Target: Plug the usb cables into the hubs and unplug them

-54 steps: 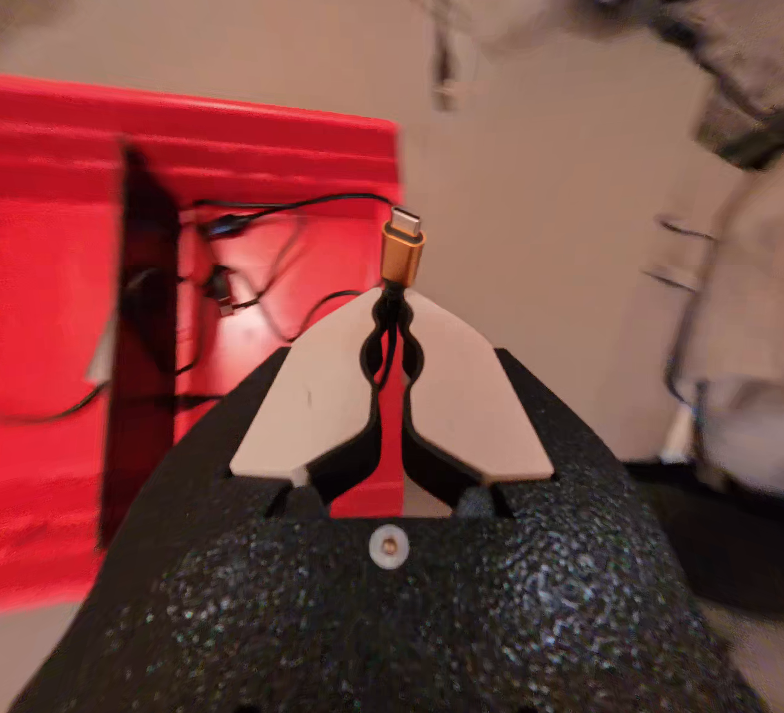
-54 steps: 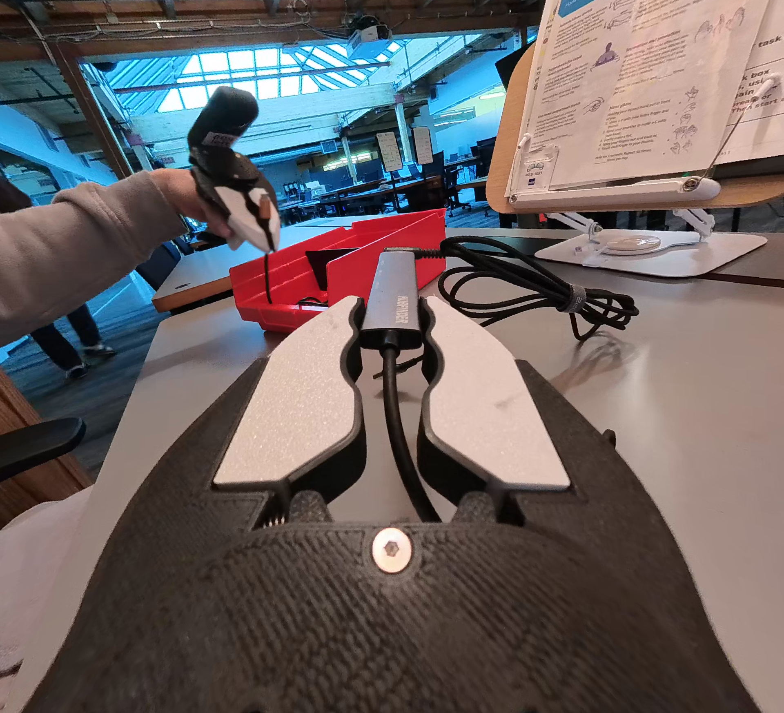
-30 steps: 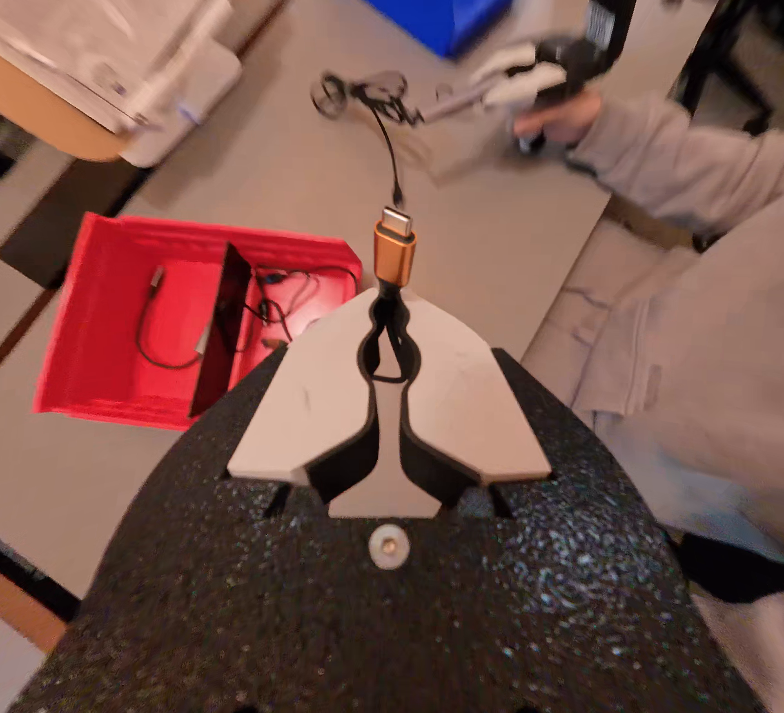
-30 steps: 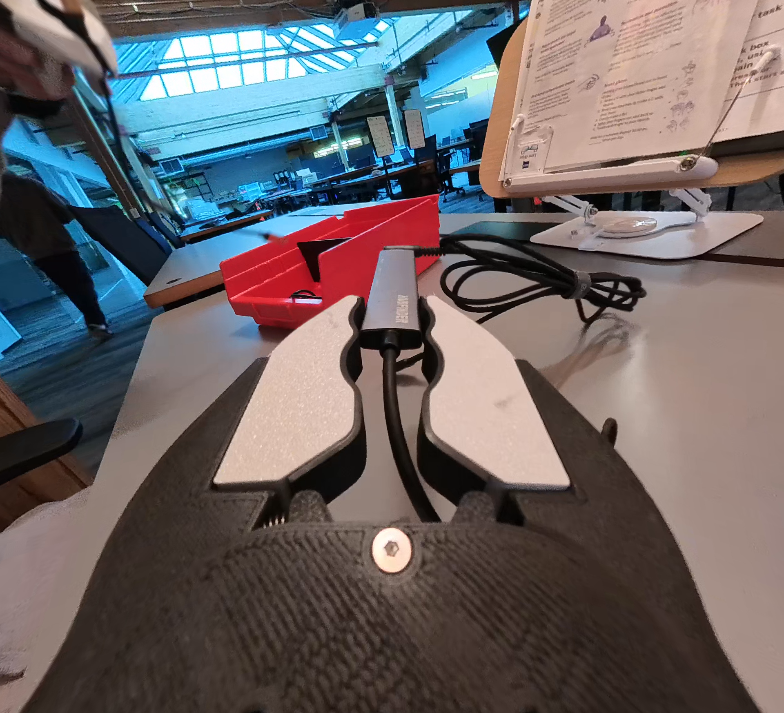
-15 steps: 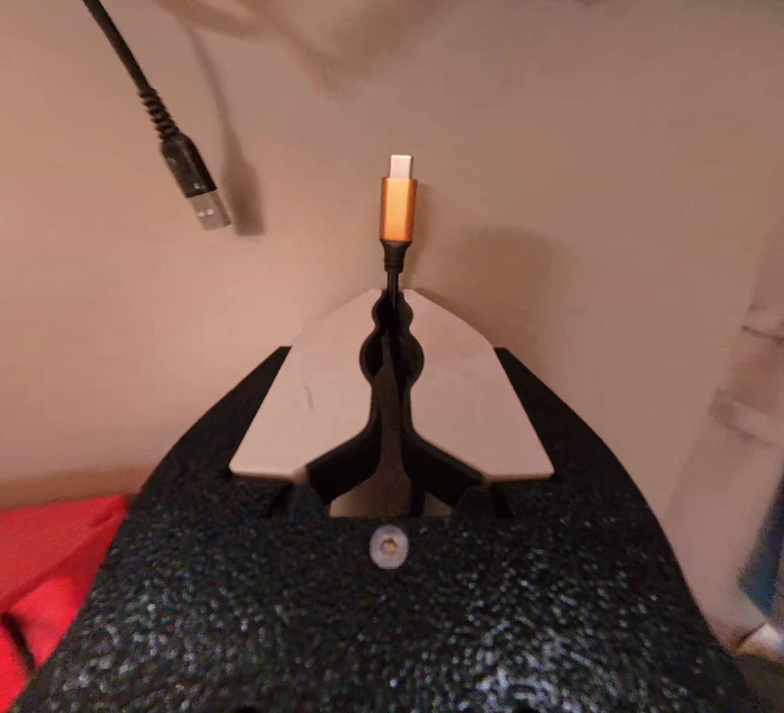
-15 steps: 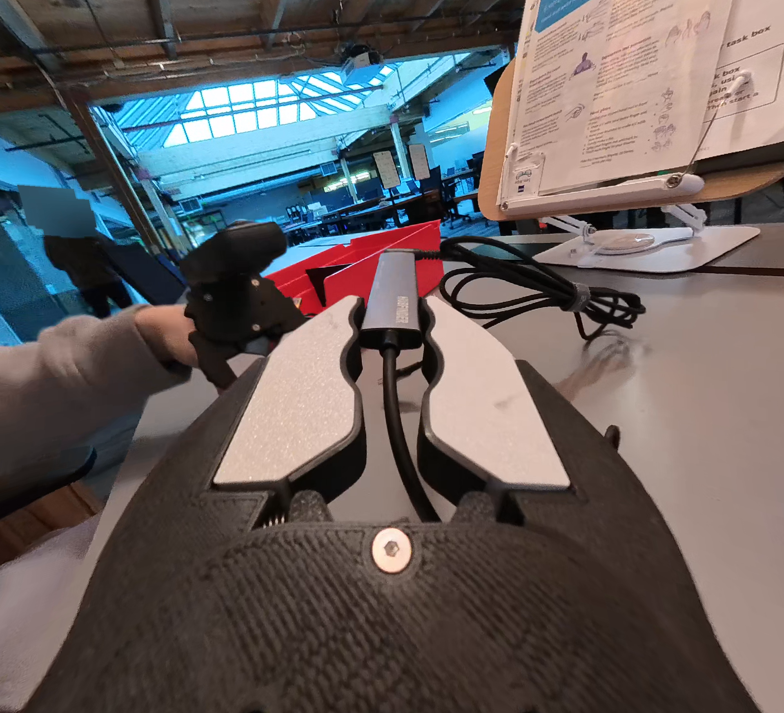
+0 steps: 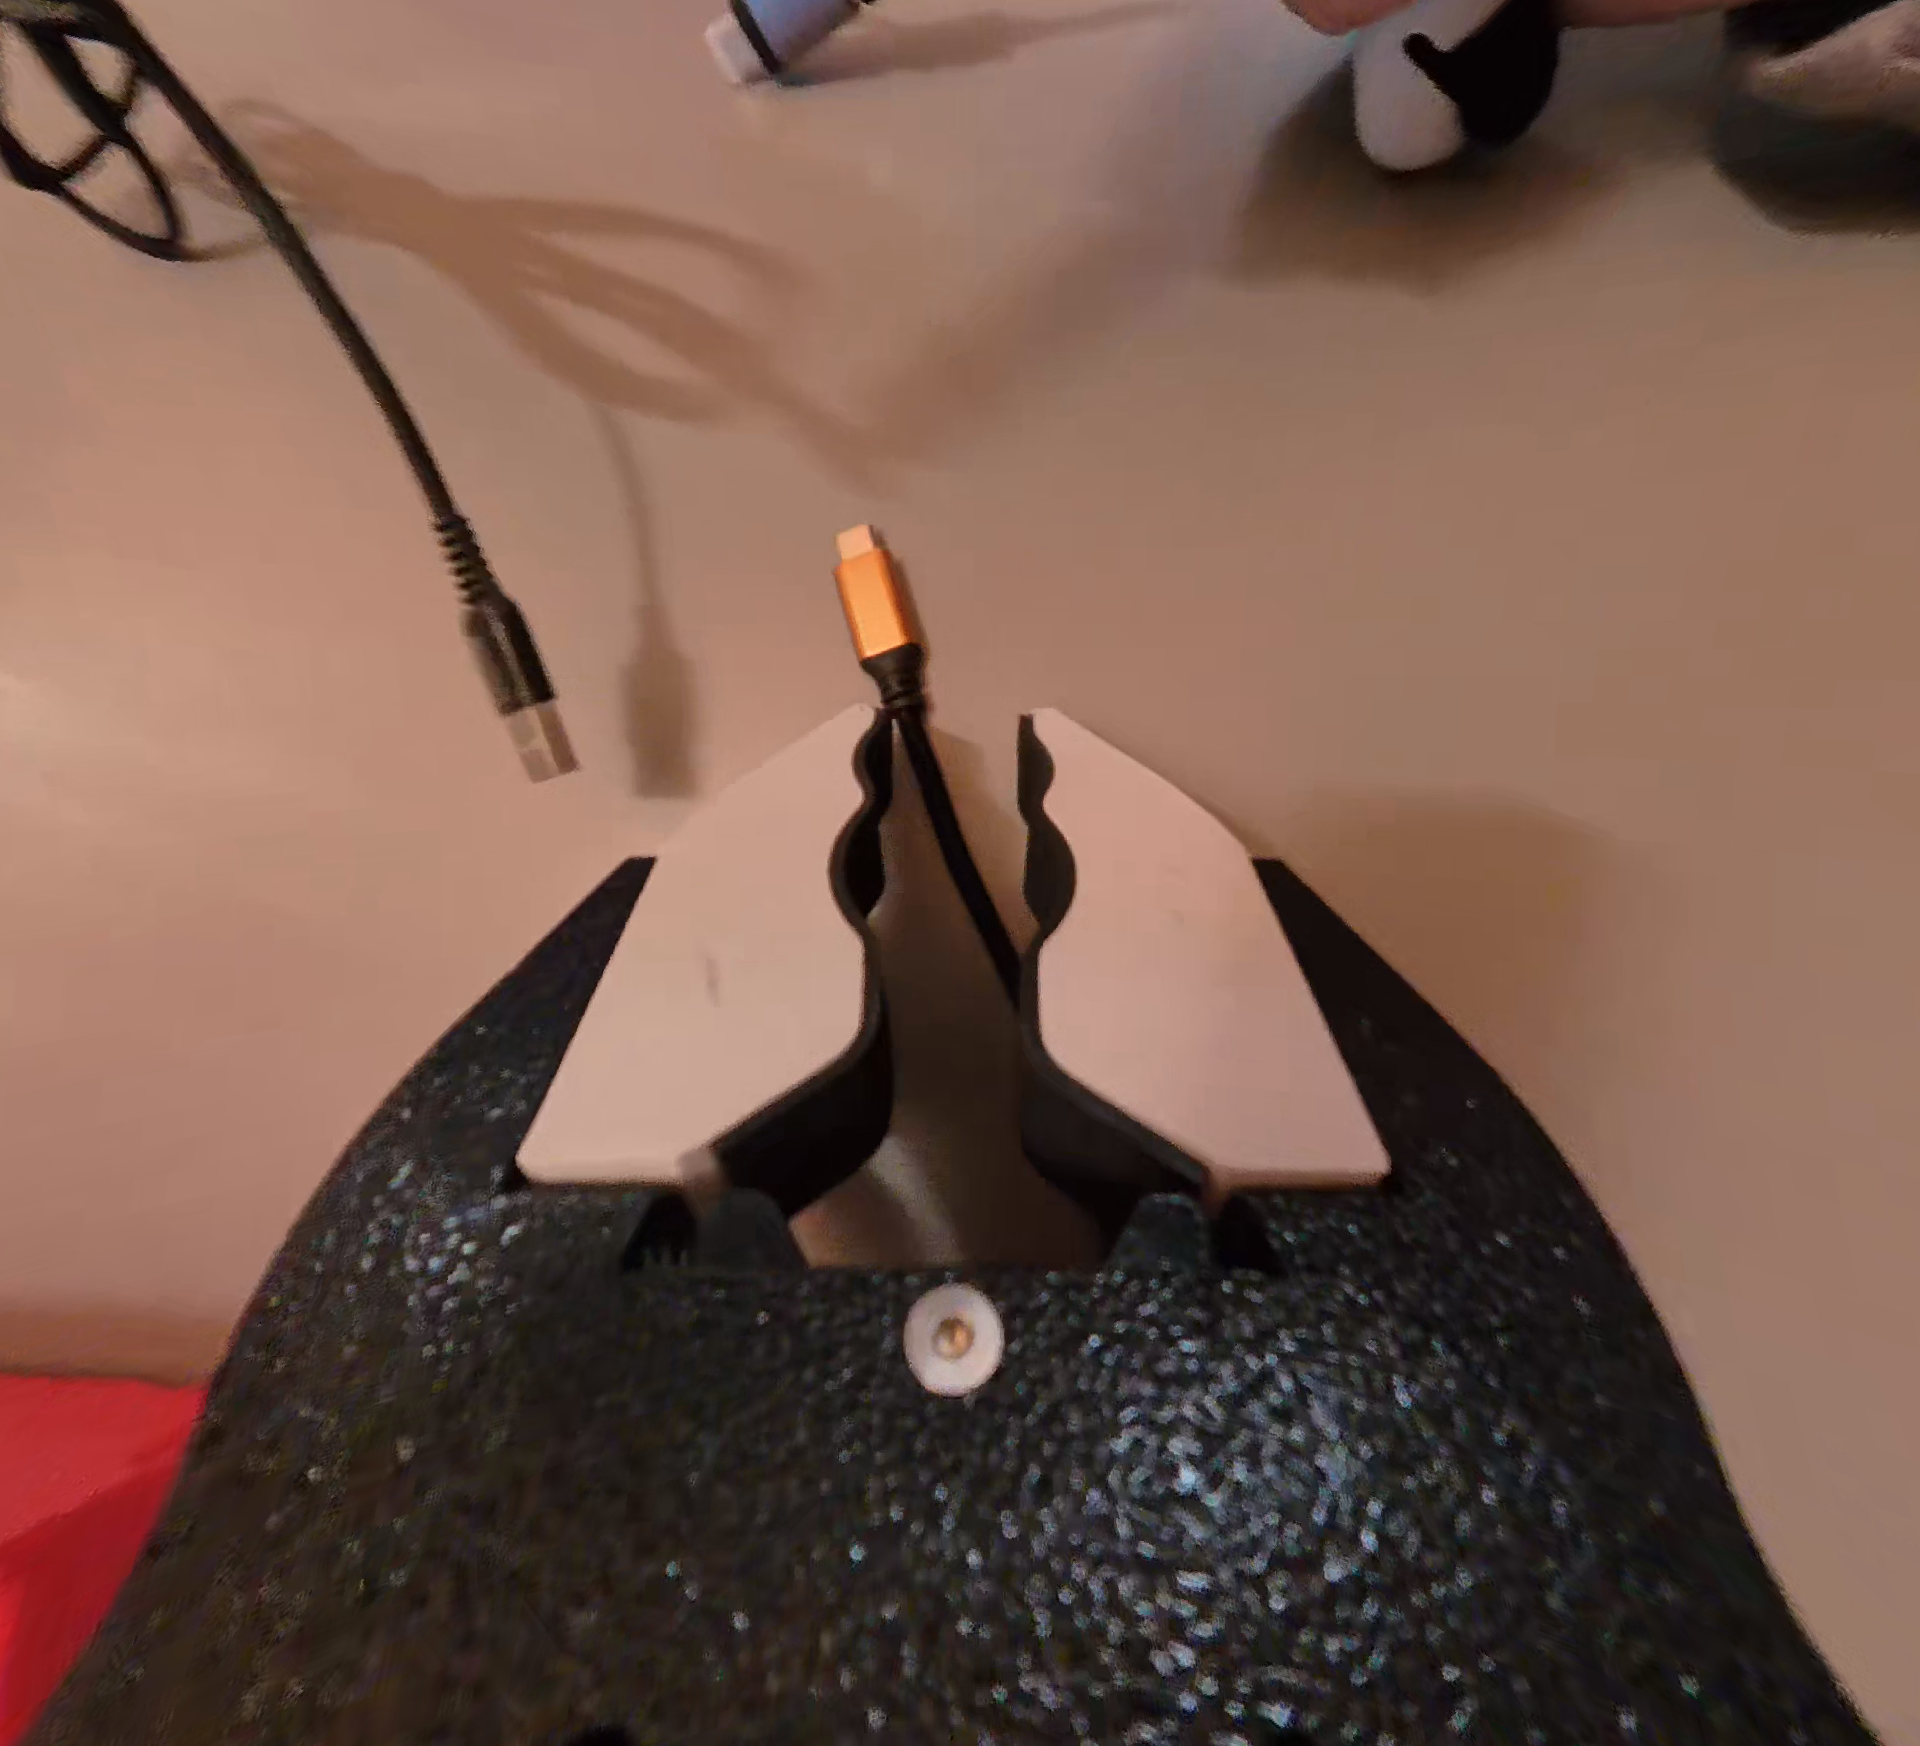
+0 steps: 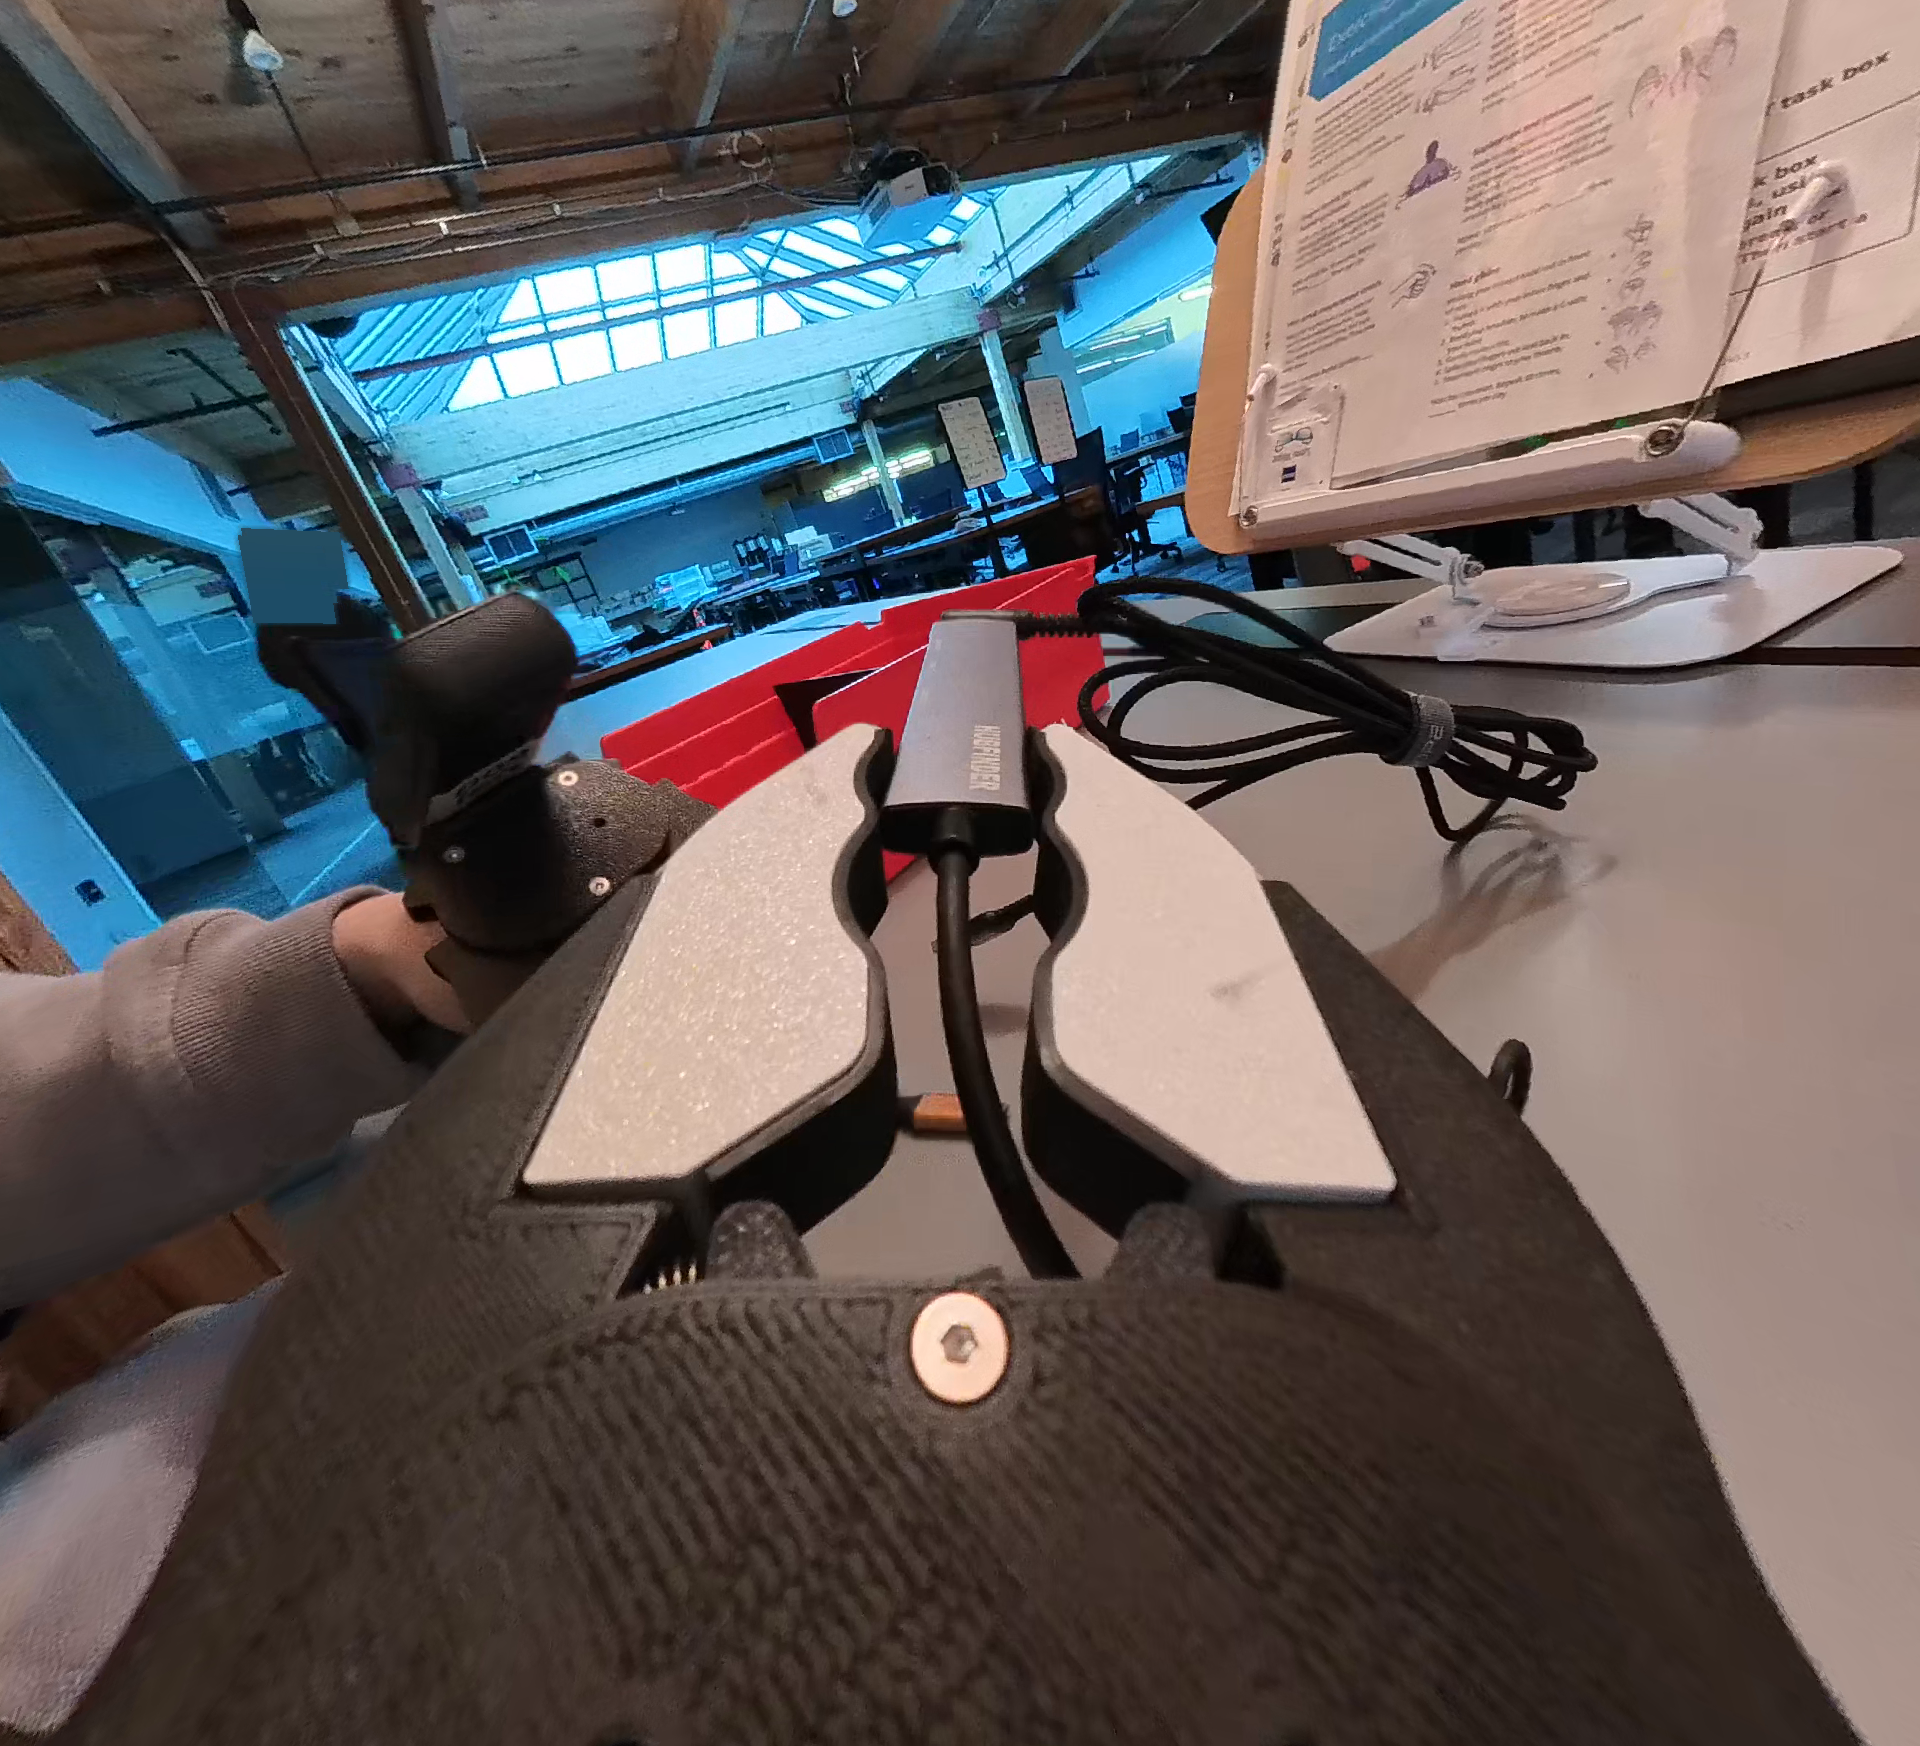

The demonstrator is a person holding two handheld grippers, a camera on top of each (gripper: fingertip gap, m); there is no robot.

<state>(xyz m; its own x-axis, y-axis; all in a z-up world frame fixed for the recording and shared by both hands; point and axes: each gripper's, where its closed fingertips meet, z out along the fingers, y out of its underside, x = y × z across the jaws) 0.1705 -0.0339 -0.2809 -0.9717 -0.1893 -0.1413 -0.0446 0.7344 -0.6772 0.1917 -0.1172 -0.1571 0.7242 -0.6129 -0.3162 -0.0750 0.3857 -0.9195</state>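
The left gripper (image 7: 940, 720), matte plates on grainy black plastic, stands with its fingers apart; a thin black cable lies loose in the gap, its orange metal plug (image 7: 876, 605) pointing out past the tips over the smooth beige table (image 7: 1351, 553). A braided black cable's USB plug (image 7: 520, 688) hangs left of it. The right gripper (image 8: 956, 740) is clamped on a slim grey metal hub (image 8: 961, 720) (its lead runs back between the fingers), with a red bin (image 8: 727, 720) beyond.

My left gripper (image 7: 943, 717) points down at the table, fingers parted; my right gripper (image 8: 958, 740) lies level, fingers clamped on a grey hub (image 8: 961, 740).
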